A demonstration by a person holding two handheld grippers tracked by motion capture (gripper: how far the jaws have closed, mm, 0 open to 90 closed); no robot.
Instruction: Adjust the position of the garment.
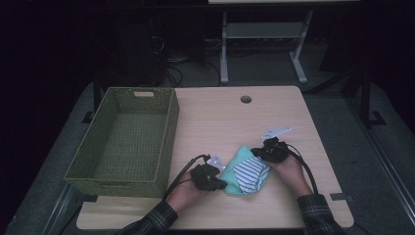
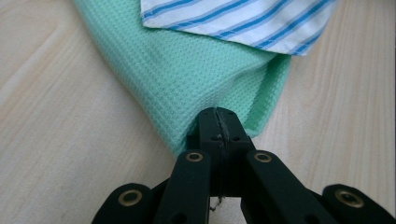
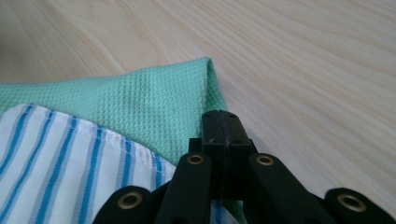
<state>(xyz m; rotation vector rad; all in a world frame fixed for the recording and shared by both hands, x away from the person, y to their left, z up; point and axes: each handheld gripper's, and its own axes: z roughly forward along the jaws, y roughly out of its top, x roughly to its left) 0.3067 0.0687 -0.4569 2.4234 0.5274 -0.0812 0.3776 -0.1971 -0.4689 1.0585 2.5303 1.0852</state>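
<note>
Left claw (image 2: 218, 122) clamps green cloth (image 2: 187, 70) corner, right claw (image 3: 225, 126) clamps opposite edge, striped cloth (image 1: 249, 174) on top; likely carrying both to basket (image 1: 122, 142).

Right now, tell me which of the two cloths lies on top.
The striped cloth, white with blue stripes, lies on top. The green waffle cloth is underneath it, pinched by both the left gripper and the right gripper.

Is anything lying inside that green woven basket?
No. The green woven basket in the high view shows only its bare woven floor; both cloths lie on the table.
</note>
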